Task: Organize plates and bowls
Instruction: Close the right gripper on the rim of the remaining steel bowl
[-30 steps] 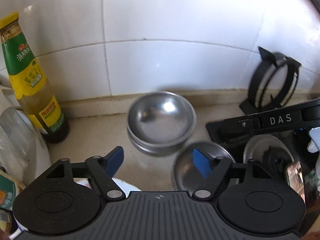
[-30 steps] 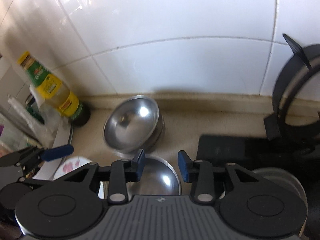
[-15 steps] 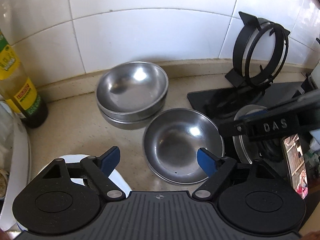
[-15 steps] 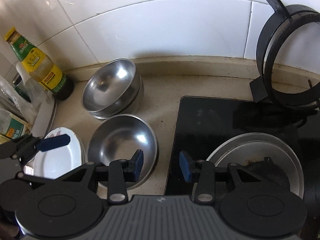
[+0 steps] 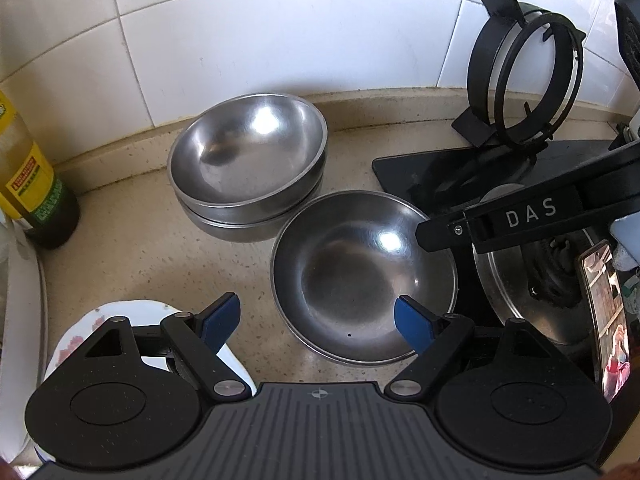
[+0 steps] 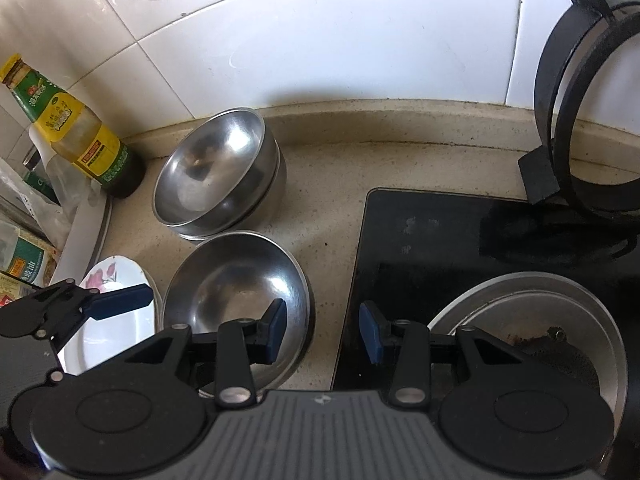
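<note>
Two nested steel bowls [image 5: 246,164] sit by the tiled wall; they also show in the right wrist view [image 6: 218,176]. A single steel bowl [image 5: 360,276] stands in front of them, also in the right wrist view [image 6: 236,288]. A white flowered plate [image 6: 110,312] lies left of it, partly under my left gripper [image 5: 318,326]. My left gripper is open and empty, above the counter at the single bowl's near-left rim. My right gripper [image 6: 324,330] is open and empty, above the single bowl's right rim and the hob edge.
A black glass hob [image 6: 440,240] with a steel burner ring [image 6: 532,324] lies to the right. A black pan support [image 5: 524,80] leans on the wall. A yellow-labelled sauce bottle [image 6: 76,128] and packets stand at the left. A phone [image 5: 606,320] is at the right.
Both grippers have drawn back and up from the wall, so the bowls and hob show more fully. The right gripper's jaws have opened a little wider. The bowls have not moved.
</note>
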The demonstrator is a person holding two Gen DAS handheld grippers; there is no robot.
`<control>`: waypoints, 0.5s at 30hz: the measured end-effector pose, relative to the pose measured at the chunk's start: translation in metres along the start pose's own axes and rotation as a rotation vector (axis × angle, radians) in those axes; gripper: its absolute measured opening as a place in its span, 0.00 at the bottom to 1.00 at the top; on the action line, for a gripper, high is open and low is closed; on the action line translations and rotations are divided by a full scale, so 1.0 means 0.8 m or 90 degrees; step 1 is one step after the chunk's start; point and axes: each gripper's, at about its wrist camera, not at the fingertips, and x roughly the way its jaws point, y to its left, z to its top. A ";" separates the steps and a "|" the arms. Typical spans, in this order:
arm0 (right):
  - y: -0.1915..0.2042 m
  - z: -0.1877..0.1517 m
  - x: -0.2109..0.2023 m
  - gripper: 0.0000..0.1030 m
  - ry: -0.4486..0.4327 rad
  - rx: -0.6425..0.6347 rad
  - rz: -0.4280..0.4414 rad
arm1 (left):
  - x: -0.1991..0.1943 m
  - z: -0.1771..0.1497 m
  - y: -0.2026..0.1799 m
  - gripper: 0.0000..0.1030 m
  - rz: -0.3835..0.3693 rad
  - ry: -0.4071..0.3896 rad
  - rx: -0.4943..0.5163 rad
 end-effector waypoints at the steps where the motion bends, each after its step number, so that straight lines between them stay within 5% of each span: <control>1: -0.001 -0.001 0.001 0.58 0.001 0.002 0.000 | 0.001 0.000 -0.001 0.86 -0.001 0.002 0.002; 15: 0.003 -0.007 -0.002 0.59 -0.007 0.012 0.011 | 0.006 0.000 -0.007 0.81 -0.021 0.013 0.015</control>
